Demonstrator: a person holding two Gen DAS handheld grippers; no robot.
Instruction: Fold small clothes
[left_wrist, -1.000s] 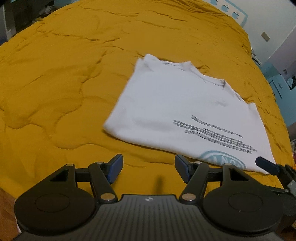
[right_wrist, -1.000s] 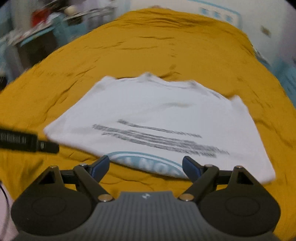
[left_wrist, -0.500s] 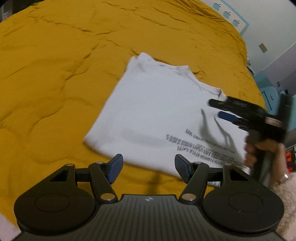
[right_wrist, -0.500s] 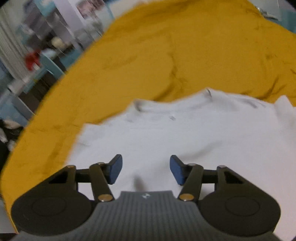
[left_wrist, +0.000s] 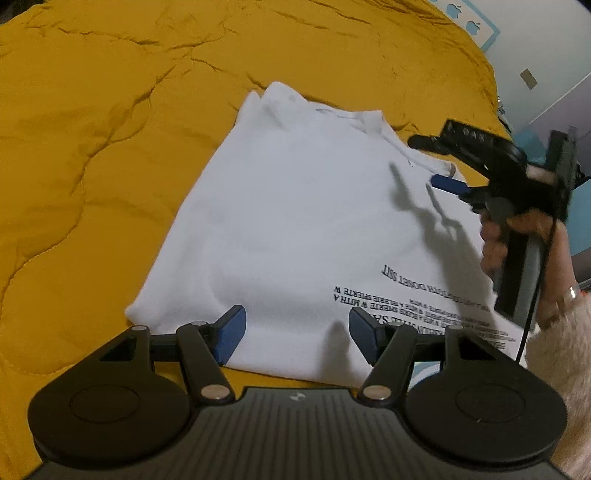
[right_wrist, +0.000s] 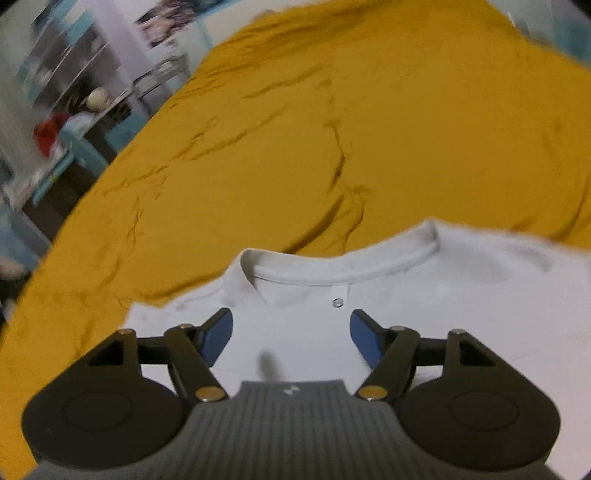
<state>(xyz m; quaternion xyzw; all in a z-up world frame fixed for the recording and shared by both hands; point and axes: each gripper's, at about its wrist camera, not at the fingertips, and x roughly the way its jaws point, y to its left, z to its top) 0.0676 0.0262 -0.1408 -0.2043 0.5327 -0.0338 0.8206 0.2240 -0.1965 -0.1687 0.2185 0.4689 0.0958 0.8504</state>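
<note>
Both grippers gape wide, nothing pinched. The left gripper hangs over the near hem of the one white t-shirt; the right gripper, jaws just reopened, hovers by its collar. One yellow quilt underneath, shirt near its middle.

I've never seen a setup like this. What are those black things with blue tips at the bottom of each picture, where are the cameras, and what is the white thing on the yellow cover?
No robot here: a person holds a pair of hand-held tongs in each hand, and each carries a wide-angle camera looking out along its two blue-tipped fingers. One picture comes from the left tongs, the other from the right tongs. In the left picture you also see the right tongs from outside, gripped by the person's hand. On the yellow quilt lies a white T-shirt with printed text, its collar nearest the right tongs. Both tongs stand open over the shirt and hold nothing; the right pair's jaws have just been opening.
</note>
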